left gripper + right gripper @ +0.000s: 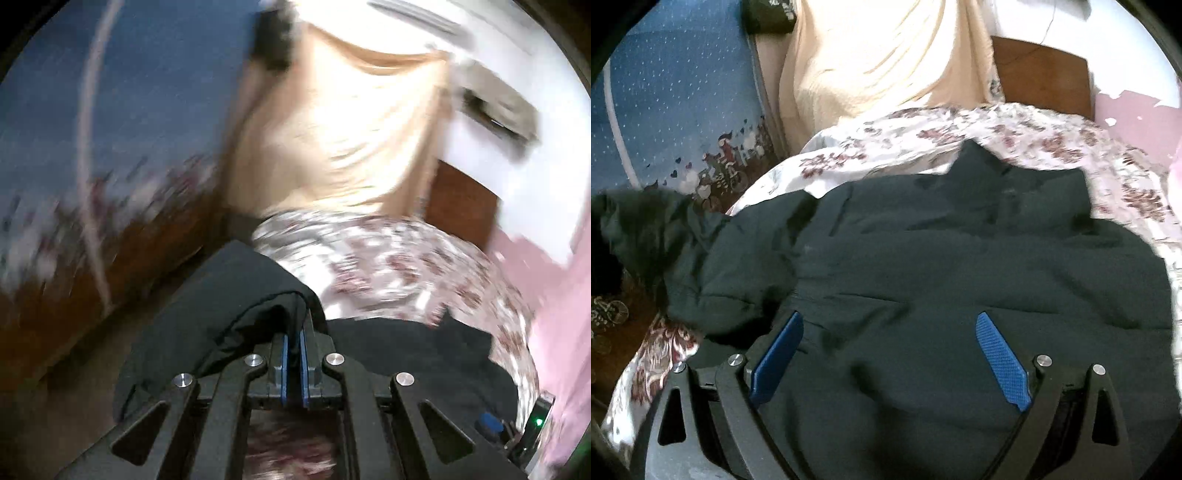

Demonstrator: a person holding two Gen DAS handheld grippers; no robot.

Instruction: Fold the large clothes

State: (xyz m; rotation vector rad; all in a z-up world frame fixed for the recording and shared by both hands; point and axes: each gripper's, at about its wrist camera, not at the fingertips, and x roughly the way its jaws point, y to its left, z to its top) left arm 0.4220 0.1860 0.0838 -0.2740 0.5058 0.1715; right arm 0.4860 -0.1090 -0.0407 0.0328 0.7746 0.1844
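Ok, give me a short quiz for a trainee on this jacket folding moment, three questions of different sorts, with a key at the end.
1. True or false: the left gripper is shut on a fold of the dark jacket.
2. Multiple choice: how do the jaws of the right gripper stand? A. wide open above the jacket. B. shut on the floral bedsheet. C. shut on the cream curtain.
3. Fill in: the jacket lies spread on a bedsheet printed with ____.

Key
1. True: the blue pads are together with dark fabric draped over their tips.
2. A.
3. Flowers.
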